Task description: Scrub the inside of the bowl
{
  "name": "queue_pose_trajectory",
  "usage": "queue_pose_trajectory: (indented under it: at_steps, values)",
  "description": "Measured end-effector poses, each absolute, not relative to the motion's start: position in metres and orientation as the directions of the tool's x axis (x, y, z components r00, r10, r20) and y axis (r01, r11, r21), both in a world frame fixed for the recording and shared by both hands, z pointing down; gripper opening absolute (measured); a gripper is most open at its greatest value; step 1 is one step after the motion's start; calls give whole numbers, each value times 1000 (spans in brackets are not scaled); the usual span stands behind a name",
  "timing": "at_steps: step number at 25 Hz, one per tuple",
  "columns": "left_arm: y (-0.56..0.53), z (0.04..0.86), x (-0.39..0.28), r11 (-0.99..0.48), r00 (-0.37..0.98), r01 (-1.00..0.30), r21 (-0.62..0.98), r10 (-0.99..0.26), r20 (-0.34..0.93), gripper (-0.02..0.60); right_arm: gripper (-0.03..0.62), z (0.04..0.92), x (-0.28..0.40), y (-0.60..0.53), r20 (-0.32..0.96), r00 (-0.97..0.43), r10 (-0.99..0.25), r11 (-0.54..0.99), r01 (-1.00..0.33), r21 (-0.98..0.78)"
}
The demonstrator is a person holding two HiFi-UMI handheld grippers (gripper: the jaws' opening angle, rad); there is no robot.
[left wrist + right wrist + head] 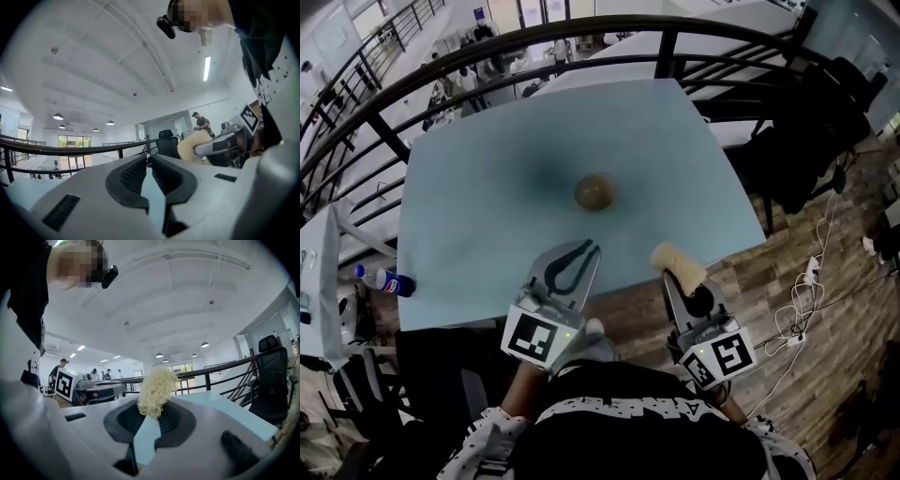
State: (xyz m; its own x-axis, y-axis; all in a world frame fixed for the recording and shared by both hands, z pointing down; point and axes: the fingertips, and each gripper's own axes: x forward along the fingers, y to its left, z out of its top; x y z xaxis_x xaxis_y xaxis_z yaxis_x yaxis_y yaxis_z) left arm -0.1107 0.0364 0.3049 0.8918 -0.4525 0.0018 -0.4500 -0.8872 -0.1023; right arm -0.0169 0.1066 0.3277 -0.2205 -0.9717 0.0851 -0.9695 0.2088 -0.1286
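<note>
Right tongs (682, 281) pinch scrubber (671, 256) (seemingly loofah); it juts forward, toward bowl (594, 191).

Table (469, 187): bowl (594, 192) on it near the middle, well ahead of both grippers. Left gripper (589, 249) over the table's near edge; right gripper (669, 277) to its right at the same edge, scrub pad (678, 262) between its jaws. Railing (581, 37) behind the table, chair (806, 141) off its right side, bottle (384, 279) off its near left corner, cables (806, 309) on the floor at right.
</note>
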Motion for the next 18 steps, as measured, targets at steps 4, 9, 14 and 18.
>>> queue_pose_trajectory:
  at_steps: [4,9,14,18]
  values:
    - [13,304,-113,-883,886,-463,-77,-463,-6,23,60,326,-16,87,94,-211,-973,199,-973,-120]
    - [-11,310,-118,-885,887,-459,-81,-461,14,77,60,327,-25,59,96,-234,-967,223,-968,-115]
    - [-36,313,-130,-872,874,-484,-74,-486,5,75,60,326,-35,32,91,-262,-961,252,-962,-107]
    - [-55,319,-136,-865,866,-498,-58,-500,30,75,60,326,-40,13,94,-270,-958,261,-960,-98]
